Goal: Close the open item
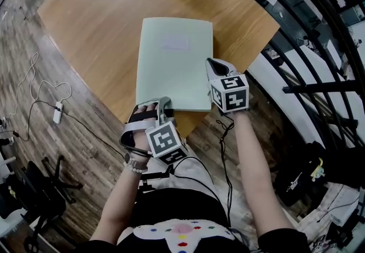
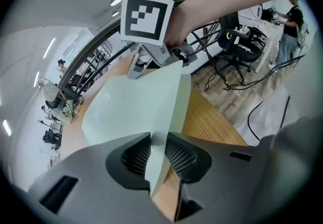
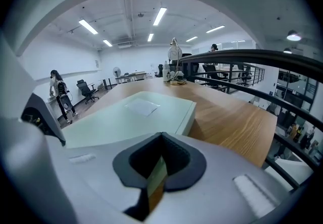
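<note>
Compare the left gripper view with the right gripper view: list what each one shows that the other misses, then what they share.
Only the left gripper view: the left gripper clamped on the pale green folder's near edge, the right gripper seen from outside with its marker cube, and an office chair.
Only the right gripper view: the right gripper's own jaws together, and the ceiling lights.
Both: the closed folder on the wooden table and the dark railing.

The label (image 1: 175, 44) on the green folder (image 1: 171, 78) is too small and faint to read.
</note>
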Action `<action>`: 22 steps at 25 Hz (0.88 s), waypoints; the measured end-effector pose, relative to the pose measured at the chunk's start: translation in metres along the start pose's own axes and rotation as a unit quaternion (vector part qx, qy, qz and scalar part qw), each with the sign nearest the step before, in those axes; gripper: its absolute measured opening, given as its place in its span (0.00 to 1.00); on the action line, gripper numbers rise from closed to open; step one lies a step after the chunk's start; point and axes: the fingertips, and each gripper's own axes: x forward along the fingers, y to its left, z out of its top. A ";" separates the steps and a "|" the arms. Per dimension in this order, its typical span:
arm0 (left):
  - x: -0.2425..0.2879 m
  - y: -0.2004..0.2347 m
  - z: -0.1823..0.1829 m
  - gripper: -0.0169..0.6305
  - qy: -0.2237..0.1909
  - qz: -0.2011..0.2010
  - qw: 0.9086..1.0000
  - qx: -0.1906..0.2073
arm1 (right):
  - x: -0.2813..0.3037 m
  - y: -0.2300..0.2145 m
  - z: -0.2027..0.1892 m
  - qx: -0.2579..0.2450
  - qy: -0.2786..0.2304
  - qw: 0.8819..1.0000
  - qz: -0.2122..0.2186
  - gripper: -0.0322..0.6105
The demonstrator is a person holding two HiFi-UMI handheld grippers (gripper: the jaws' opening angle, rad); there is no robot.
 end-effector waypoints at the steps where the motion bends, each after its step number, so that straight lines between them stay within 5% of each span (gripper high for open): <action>1: -0.001 0.000 0.001 0.14 -0.009 0.002 1.000 -0.001 | 0.000 0.000 0.000 0.002 0.001 1.000 0.000 0.06; 8: -0.010 -0.003 0.002 0.20 -0.071 0.032 0.997 -0.014 | -0.002 0.000 -0.004 0.013 -0.006 1.000 -0.002 0.06; 13: -0.020 -0.003 -0.007 0.19 -0.118 0.021 0.988 -0.093 | 0.000 0.000 -0.002 0.007 -0.004 1.000 -0.004 0.06; 18: -0.036 0.017 -0.020 0.09 -0.174 0.050 0.969 -0.167 | 0.003 0.002 -0.001 0.011 -0.008 1.000 -0.018 0.06; 22: -0.057 0.043 -0.029 0.04 -0.229 0.075 0.940 -0.240 | -0.001 0.002 0.002 0.013 -0.017 0.999 -0.031 0.06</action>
